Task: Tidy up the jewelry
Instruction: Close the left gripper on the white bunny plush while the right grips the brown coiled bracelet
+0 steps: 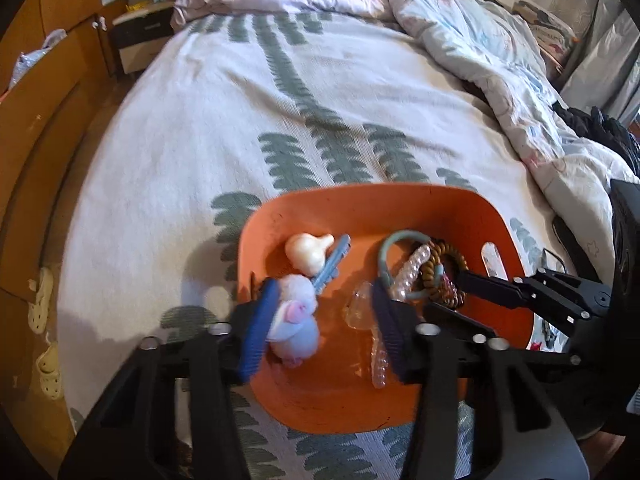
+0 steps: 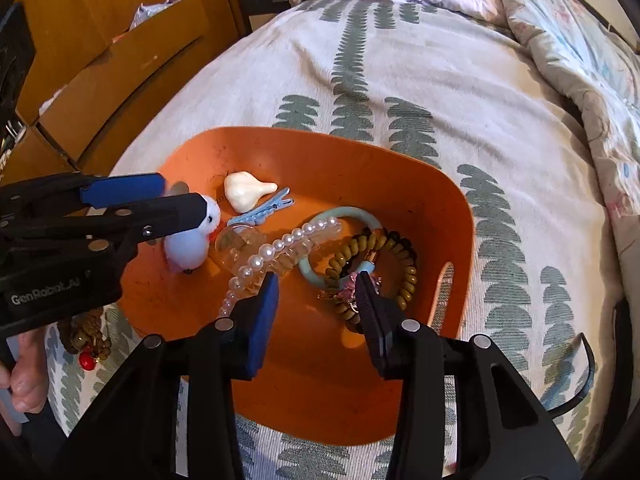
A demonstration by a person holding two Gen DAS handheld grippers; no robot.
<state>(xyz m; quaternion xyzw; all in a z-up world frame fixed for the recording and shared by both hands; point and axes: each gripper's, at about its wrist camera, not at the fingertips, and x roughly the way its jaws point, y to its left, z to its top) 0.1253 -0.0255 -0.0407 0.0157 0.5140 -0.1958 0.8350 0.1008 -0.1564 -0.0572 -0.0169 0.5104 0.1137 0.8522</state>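
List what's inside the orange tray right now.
Inside the orange tray: a fluffy blue toy, cream shell clip, blue hair clip, pearl strand, mint ring and brown coil tie. The tangle hides whatever lies beneath.

The tray (image 2: 460,216) rests on the bed (image 2: 400,80), near its front edge. In the tray, the plush toy (image 2: 188,248) lies at the left side, the shell-shaped clip (image 2: 246,192) behind it. The pearl strand (image 2: 276,248) crosses the centre. The coiled hair ties (image 2: 384,256) lie at the right, near the handle slot. A beaded ornament (image 2: 86,340) lies on the bed, off the tray's front left corner.
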